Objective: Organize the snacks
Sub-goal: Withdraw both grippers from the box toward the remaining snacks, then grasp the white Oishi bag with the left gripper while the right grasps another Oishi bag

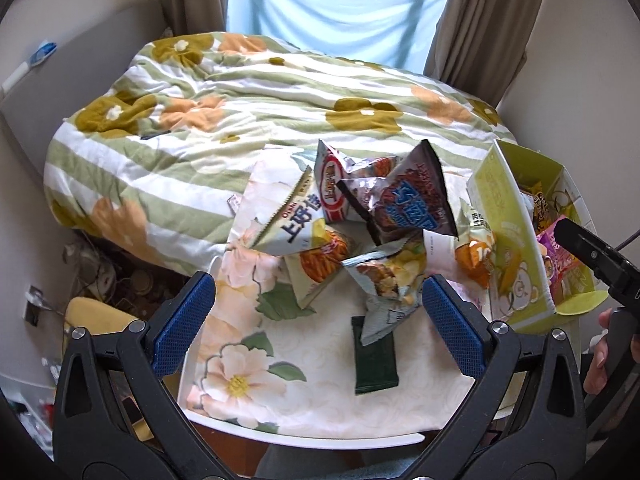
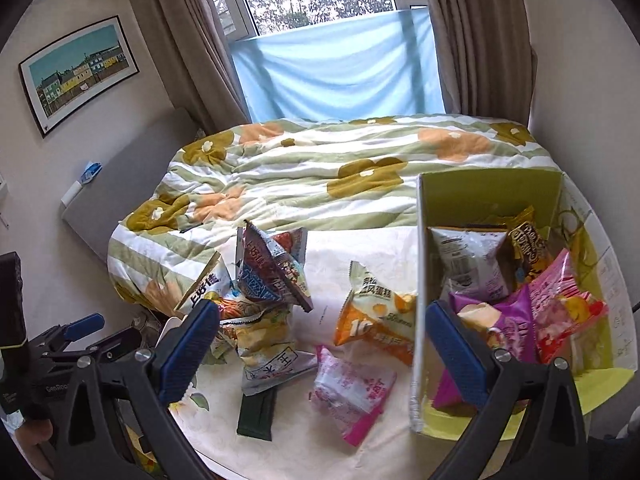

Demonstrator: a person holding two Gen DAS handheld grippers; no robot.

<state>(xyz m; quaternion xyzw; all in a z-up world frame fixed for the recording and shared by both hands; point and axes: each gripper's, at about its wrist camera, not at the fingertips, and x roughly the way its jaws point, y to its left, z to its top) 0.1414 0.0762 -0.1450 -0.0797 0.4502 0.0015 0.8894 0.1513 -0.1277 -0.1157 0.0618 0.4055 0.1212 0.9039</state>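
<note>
Both tools (image 1: 318, 312) (image 2: 322, 336) agape, empty; snack pile (image 1: 352, 216) ahead, box (image 2: 416, 280) seemingly rightward.

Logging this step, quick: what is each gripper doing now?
Left gripper: open, holding nothing.
Right gripper: open, holding nothing.

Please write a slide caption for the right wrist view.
Open right tool hovers over loose snack bags beside a partly filled yellow-green box.
</note>
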